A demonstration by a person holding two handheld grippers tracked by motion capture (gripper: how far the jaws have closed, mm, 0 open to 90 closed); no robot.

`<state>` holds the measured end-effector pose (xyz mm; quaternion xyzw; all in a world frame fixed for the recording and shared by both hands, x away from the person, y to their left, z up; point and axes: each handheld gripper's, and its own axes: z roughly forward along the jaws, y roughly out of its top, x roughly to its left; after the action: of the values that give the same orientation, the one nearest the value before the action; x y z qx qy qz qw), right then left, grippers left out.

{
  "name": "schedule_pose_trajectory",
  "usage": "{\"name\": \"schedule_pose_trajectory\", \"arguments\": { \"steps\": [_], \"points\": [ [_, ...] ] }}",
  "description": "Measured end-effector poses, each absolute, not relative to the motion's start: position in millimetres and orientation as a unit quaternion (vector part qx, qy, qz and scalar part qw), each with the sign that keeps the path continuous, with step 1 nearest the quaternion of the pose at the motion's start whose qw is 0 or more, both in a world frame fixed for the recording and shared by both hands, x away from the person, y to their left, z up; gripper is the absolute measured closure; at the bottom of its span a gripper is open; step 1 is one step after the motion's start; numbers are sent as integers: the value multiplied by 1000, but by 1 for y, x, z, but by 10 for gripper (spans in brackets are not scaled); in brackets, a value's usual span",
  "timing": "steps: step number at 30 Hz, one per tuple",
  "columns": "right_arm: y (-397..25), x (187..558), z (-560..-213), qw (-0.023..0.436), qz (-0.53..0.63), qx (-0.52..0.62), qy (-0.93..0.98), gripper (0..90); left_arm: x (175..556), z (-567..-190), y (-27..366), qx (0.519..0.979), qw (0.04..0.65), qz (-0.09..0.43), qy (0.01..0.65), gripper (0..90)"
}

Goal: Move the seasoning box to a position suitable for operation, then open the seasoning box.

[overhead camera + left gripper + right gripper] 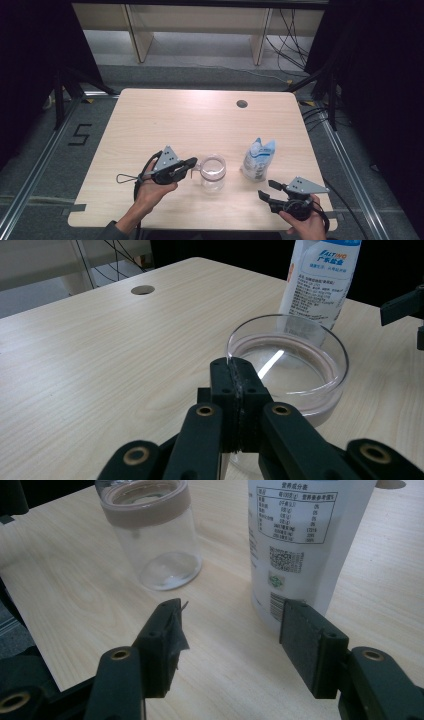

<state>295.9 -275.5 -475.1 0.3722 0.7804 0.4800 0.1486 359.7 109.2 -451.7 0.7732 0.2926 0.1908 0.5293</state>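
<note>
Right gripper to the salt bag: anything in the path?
Nothing visible. The right gripper stands open, and the bag rises just past its jaws over bare table. The glass jar stands off to one side, its rim pinched by the left gripper.

Bright overhead light, dark surroundings, soft close-ups (slight blur)

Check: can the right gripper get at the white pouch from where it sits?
Probably yes. The right gripper is open, jaws aimed at the white pouch just ahead, bare table between them. The glass jar stands off to the side.
</note>
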Motion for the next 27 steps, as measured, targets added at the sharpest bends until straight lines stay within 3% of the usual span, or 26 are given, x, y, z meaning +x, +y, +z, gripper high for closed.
{"name": "schedule_pose_trajectory", "arguments": {
  "steps": [14, 27],
  "points": [
    [-276, 294, -476, 151, 479, 373, 781, 442, 360, -452, 109, 773, 530, 193, 291, 884],
    [-248, 298, -472, 129, 496, 347, 785, 599, 358, -454, 109, 768, 538, 192, 289, 884]
  ]
}}
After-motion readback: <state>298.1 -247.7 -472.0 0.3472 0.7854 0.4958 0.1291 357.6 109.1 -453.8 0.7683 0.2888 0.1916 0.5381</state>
